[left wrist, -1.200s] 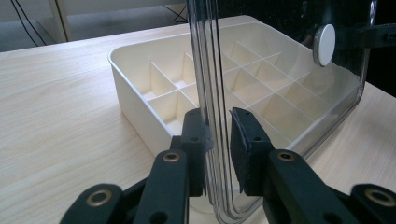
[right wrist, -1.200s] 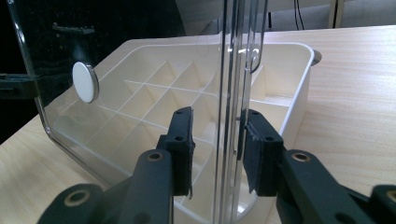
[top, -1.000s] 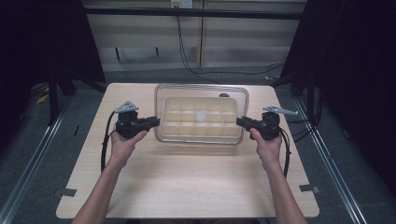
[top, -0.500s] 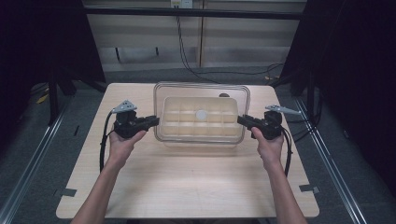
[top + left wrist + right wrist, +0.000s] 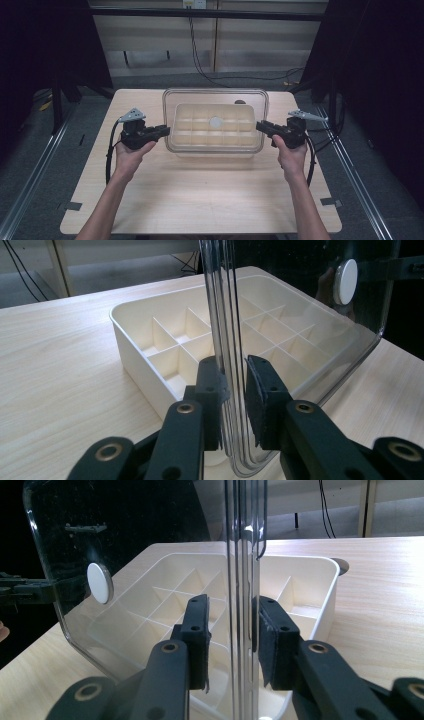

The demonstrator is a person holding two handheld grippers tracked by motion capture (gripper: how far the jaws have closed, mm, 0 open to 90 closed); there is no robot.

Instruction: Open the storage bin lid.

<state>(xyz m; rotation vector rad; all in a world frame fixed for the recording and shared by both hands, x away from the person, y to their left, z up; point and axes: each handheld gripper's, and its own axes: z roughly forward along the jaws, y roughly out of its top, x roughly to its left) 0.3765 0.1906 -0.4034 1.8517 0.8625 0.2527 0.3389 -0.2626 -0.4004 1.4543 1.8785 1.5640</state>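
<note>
Lid (image 5: pixel 216 100) (clear) above divided tray (image 5: pixel 216 131) | we see left gripper (image 5: pixel 162 132) clamped on left rim | right gripper (image 5: pixel 261 126) clamped on right rim

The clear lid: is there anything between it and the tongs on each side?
Nothing visible. The left tongs and the right tongs each close directly on an edge of the clear lid, which hangs above the white divided tray.

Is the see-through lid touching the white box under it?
Apart. In the left gripper view the lid stands clear of the box, with open space between them.
</note>
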